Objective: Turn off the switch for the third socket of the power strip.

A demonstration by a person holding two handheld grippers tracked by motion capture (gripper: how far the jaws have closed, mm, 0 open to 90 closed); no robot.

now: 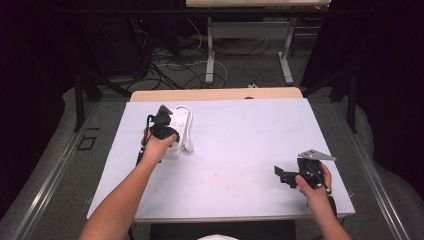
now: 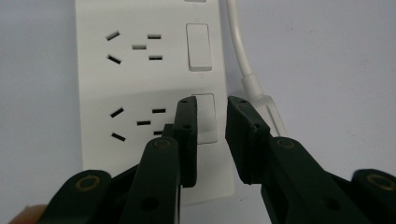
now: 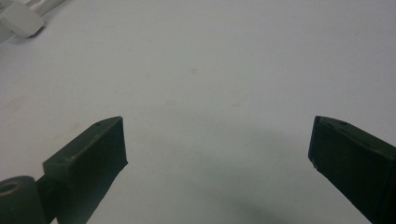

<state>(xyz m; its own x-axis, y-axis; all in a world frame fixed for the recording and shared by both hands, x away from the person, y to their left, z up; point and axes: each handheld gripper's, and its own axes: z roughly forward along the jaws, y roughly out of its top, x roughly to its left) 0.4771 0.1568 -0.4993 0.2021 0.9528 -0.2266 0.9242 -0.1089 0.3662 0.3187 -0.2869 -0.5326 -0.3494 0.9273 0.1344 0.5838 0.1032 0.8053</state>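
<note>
Item 1, white power strip (image 2: pixel 149 93): lies flat on the left half of the pale table (image 1: pixel 240 145), its cord (image 2: pixel 240 51) running along one side, with 2 socket groups and 2 rocker switches (image 2: pixel 198 46) seen in the left gripper view. Item 2, left gripper (image 2: pixel 212 137): poised over the strip, jaws narrowed to a small gap straddling the nearer switch, nothing pinched between them. Item 3, right gripper (image 3: pixel 217 154): jaws spread wide over bare table at the right, well apart from the strip, holding nothing.

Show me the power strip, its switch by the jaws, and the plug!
power strip (image 2: pixel 140 74), left gripper view, white face between sockets
rocker switch (image 2: pixel 208 119), left gripper view, middle of switch
plug (image 2: pixel 273 112), left gripper view, white body
</note>
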